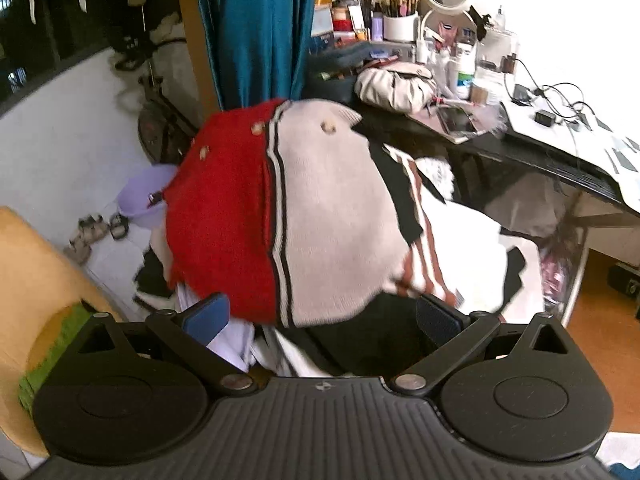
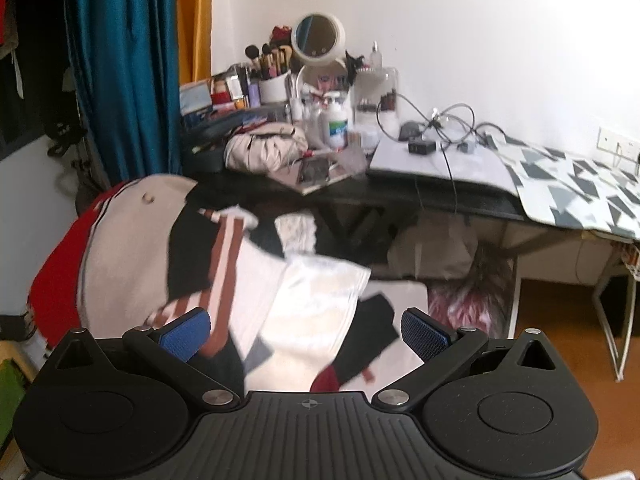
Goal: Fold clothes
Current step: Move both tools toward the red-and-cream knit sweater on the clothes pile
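Your left gripper (image 1: pixel 322 316) has its jaws spread wide, holding nothing; the blue pads (image 1: pixel 206 316) sit on either side of the lower hem of the red and beige knit cardigan (image 1: pixel 280 216). That cardigan lies on top of the heap of clothes (image 1: pixel 472 256), directly ahead of you. Its long axis runs away from you toward the teal curtain (image 1: pixel 256 28), with the black-and-white stripe following that line and the buttons (image 1: pixel 329 127) at the far end. The red half falls to the left, the beige half to the right.

Your right gripper (image 2: pixel 304 334) is also spread wide and empty. It hovers over a white garment (image 2: pixel 320 300) and black pieces in the pile, with the cardigan (image 2: pixel 116 248) off to its left, so from here you see mostly beige and only a strip of red. A brown-and-white striped piece (image 2: pixel 224 280) lies between the cardigan and the white garment.

Only the left view shows the lavender basin (image 1: pixel 144 200) and the sandals (image 1: pixel 86 236) on the pale floor beyond the pile's left edge. Only the right view shows the patterned cloth (image 2: pixel 580 184) on the black desk (image 2: pixel 400 196), and the open orange floor (image 2: pixel 560 312) to the right. The desk edge stands close behind the pile. Both views are slightly blurred.
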Tool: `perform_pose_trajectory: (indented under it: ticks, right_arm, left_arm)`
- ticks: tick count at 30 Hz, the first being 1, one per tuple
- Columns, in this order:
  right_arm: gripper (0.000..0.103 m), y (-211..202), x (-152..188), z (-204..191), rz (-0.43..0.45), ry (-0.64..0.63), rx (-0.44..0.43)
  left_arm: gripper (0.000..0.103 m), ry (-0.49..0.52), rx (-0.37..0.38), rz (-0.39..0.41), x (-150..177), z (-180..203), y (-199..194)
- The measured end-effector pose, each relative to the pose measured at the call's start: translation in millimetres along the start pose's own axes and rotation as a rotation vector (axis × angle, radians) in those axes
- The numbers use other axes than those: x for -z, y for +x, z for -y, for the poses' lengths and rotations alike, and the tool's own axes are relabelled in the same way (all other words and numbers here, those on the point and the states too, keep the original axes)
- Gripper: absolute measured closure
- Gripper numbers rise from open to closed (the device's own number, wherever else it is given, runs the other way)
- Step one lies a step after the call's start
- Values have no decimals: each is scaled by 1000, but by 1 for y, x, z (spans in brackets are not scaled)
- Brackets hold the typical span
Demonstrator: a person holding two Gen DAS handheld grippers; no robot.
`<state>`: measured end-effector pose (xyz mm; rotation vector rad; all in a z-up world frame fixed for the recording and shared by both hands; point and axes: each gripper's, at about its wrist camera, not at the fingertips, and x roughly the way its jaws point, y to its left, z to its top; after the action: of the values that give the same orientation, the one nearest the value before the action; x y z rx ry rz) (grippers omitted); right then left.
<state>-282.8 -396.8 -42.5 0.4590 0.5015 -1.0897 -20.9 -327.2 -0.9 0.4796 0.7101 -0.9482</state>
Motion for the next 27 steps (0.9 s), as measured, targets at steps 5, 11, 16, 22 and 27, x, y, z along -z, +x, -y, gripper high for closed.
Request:
perform_pose_trajectory:
  ticks: [5, 11, 16, 22, 27]
  right_arm:
    - [1, 40, -29, 15, 32, -44, 7]
    - [1, 83, -38, 21, 12, -45, -9]
    - [1, 110, -26, 8, -59, -8, -4]
    - [1, 134, -19, -39, -105, -25, 40]
    - [1, 152, -28, -100, -126, -3, 144]
  left_arm:
    - [1, -33, -21, -23, -19, -3, 16]
    - [1, -41, -58, -51, -15, -8, 34]
    - [1, -41, -54, -70, -6, -25, 53]
    - [1, -118, 22, -90, 4, -82, 85]
    - [1, -117, 73, -77, -1, -148, 114]
